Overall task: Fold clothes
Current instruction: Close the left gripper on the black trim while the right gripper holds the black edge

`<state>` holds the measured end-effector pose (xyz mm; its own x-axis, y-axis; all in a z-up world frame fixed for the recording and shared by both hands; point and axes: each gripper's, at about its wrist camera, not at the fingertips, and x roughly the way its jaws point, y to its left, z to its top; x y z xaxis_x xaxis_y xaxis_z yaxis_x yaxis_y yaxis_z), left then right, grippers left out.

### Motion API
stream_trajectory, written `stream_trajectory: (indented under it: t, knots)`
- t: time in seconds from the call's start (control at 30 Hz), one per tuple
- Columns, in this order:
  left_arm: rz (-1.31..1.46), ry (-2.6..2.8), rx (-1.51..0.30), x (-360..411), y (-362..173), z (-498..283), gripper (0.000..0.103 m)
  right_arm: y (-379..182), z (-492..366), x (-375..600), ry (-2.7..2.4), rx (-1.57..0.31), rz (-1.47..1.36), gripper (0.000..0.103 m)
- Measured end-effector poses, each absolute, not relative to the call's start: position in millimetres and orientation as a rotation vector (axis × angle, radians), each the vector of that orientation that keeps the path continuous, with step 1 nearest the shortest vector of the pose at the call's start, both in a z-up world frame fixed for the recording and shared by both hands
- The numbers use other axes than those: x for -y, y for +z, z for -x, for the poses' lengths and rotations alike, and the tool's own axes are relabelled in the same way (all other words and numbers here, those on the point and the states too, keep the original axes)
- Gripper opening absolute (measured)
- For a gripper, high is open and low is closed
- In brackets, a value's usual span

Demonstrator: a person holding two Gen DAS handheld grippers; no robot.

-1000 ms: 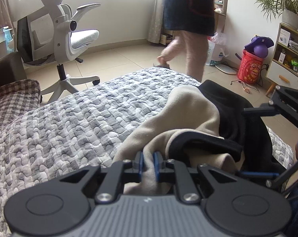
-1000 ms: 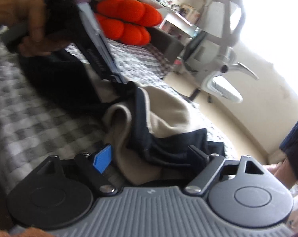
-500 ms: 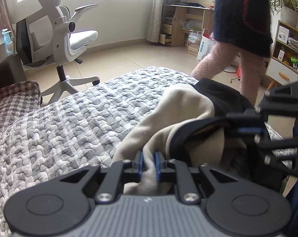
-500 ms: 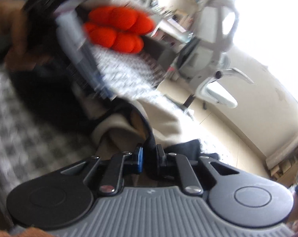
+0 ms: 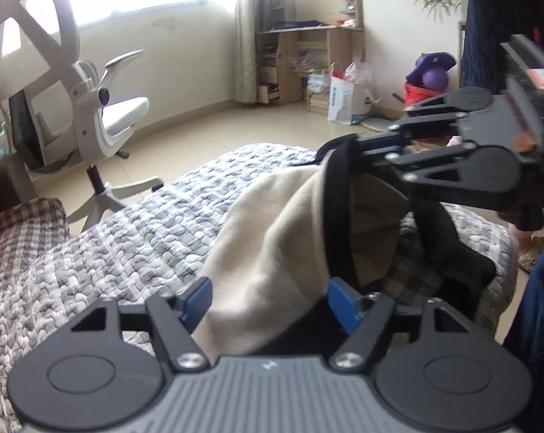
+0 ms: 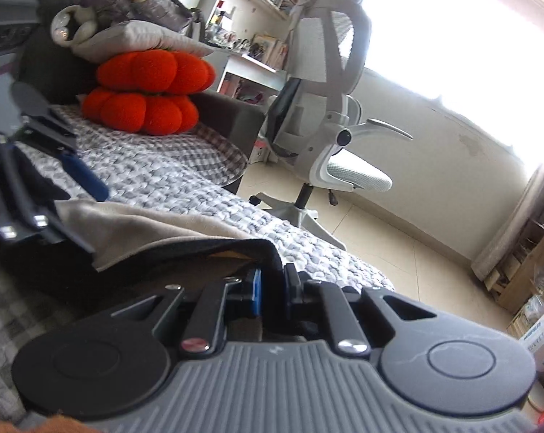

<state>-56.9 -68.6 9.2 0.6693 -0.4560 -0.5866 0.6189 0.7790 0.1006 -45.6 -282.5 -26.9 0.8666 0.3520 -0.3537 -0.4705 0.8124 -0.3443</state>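
Grey-and-white quilted bedding [image 5: 135,238] covers the bed where the beige garment with black trim [image 5: 272,238] lies heaped, one black edge lifted off the quilt. The right claw [image 6: 272,288] is pressed together on that black trim, having just closed on it, while the left claw [image 5: 268,297] has just spread wide, letting go of the beige cloth it pinched a second ago, though the cloth still lies between its blue pads. Behind stand a white office chair [image 5: 102,115] and two orange cushions [image 6: 145,90]; the white bag's blue lettering is too blurred to read
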Motion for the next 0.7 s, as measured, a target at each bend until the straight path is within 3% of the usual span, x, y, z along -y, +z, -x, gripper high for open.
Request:
stream_trajectory:
  t: [0.2,0.5,0.57,0.7]
  knots:
    - [-0.449,-0.697,-0.446,87.8,11.1,91.1,0.085,-11.6,38.7,289.3,0.456,-0.277,0.289,0.012]
    - [-0.775,-0.533,-0.393,118.8,-23.2,96.0,0.083,-1.2,37.9,302.7,0.463,-0.295,0.133,0.012]
    - [-0.795,-0.484,-0.385,118.0,-24.3,92.1,0.078,-0.8,37.6,302.8,0.46,-0.298,0.128,0.012]
    - [-0.792,-0.405,-0.363,114.2,-20.4,85.3,0.052,-0.3,37.9,304.0,0.454,-0.305,0.119,0.012]
